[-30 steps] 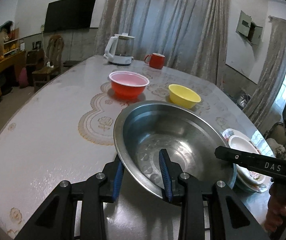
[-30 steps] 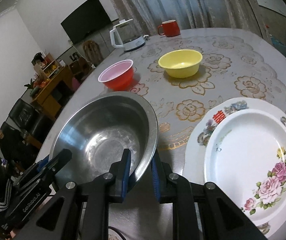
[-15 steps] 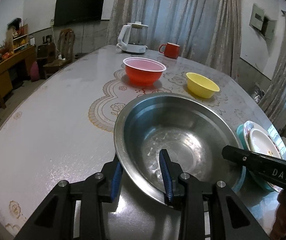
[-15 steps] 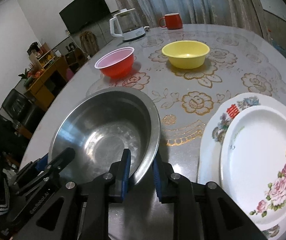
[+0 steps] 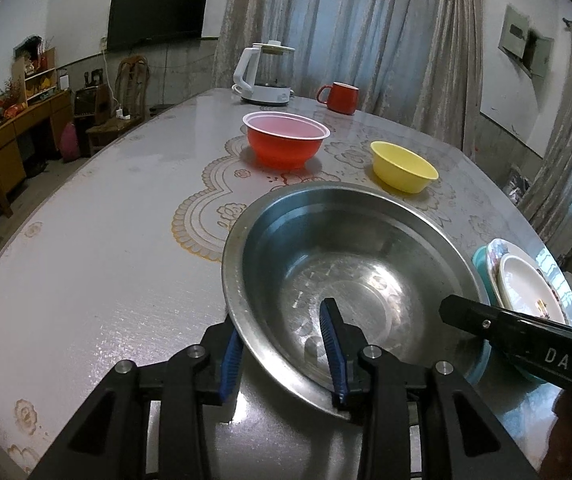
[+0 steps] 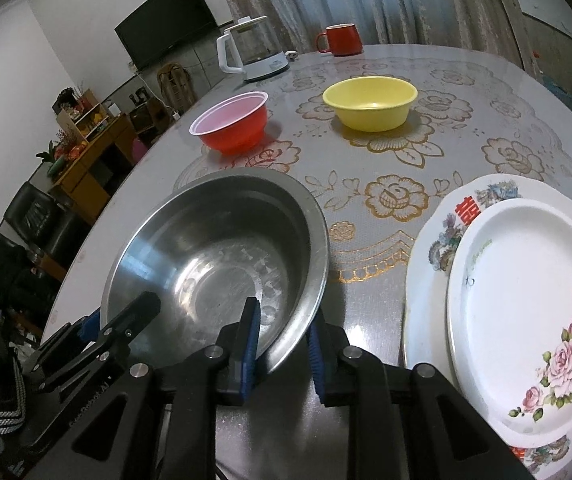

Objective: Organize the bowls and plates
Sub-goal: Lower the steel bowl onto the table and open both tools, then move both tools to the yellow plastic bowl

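Both grippers straddle the near rim of the steel basin: left gripper and right gripper each have one finger inside, one outside, apparently sharing a wide load. Stacked plates sit just right. Beyond, red bowl and yellow bowl stand apart, unstacked.

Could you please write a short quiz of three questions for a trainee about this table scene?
1. True or false: both grippers clamp the rim of the steel bowl.
2. Which bowl stands nearer the kettle: A) red bowl, B) yellow bowl?
3. Fill in: the small white plate lies on a larger ____ plate.

Key:
1. True: the left gripper and the right gripper each have one finger inside the rim and one outside.
2. A.
3. Flowered.
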`<state>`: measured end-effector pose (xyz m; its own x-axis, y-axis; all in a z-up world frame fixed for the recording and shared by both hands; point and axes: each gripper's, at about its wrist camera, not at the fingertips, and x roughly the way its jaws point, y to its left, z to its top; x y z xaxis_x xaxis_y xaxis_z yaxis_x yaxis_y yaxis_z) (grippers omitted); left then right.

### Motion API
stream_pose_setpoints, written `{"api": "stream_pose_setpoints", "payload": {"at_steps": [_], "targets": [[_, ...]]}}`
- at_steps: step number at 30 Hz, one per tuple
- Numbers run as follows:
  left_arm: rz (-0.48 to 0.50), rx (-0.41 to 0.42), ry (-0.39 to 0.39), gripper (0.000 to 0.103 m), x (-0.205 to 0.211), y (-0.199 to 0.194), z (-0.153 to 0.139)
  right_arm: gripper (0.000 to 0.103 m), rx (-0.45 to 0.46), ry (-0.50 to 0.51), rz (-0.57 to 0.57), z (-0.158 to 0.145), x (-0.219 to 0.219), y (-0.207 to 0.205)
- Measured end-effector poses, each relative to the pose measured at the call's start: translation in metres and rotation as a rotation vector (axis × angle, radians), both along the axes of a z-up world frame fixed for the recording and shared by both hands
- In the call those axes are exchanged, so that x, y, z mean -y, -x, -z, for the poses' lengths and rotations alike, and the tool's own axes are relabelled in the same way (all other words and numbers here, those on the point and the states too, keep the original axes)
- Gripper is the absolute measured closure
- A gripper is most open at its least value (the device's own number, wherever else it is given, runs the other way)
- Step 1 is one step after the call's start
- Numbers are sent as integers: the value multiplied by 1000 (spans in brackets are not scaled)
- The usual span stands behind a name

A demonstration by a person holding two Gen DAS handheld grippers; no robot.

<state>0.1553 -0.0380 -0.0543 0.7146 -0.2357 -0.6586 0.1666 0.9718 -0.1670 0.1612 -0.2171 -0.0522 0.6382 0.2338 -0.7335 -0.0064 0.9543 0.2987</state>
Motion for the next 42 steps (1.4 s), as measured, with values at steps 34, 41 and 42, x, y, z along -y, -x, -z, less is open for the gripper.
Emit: {"api": "stream_pose_setpoints", "payload": {"at_steps": [34, 41, 42], "targets": [[-61, -23, 100, 20, -31, 37, -19, 69, 12, 22, 1, -24, 12, 28], [-35, 2, 124, 13, -26, 24, -50, 69, 57, 98, 26, -49, 32, 8], [-23, 2, 127, 13, -22, 20, -55, 69, 63, 115, 34, -53, 35, 4]]}}
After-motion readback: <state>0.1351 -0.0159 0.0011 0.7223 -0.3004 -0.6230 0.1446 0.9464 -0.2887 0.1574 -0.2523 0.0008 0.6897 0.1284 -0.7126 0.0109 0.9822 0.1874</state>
